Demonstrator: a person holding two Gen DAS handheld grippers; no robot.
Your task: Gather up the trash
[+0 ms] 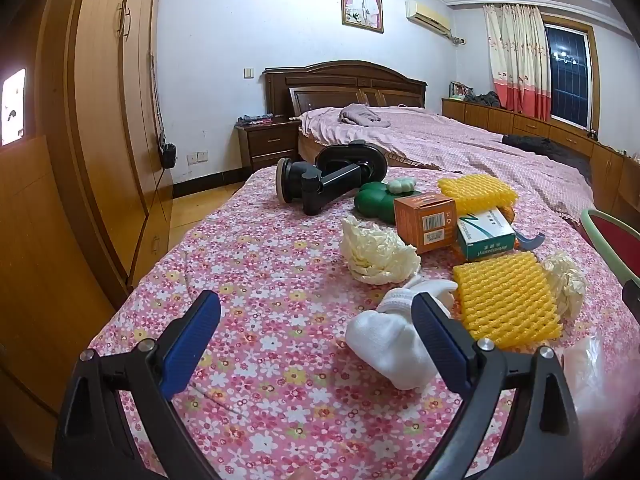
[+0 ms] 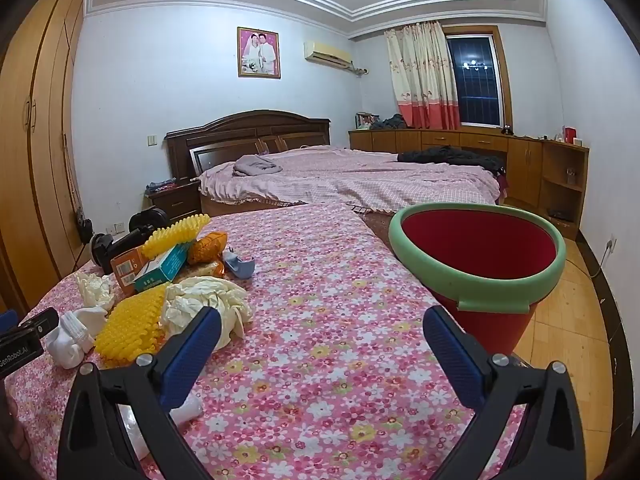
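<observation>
A flowered pink cloth [image 1: 260, 280] covered the table in a bedroom. The left gripper [image 1: 316, 328] hovered over it with jaws spread wide and nothing between them; a white sock [image 1: 380, 340] lay just inside its right finger. Beyond that finger sat a yellow foam net [image 1: 508, 300], crumpled paper [image 1: 376, 256] and small boxes [image 1: 426, 218]. The right gripper [image 2: 322, 350] was equally wide and empty, with the red bin [image 2: 480, 264] just past its right finger.

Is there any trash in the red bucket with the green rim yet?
No, in the right wrist view the red bucket with the green rim shows only its bare red inner wall.
</observation>
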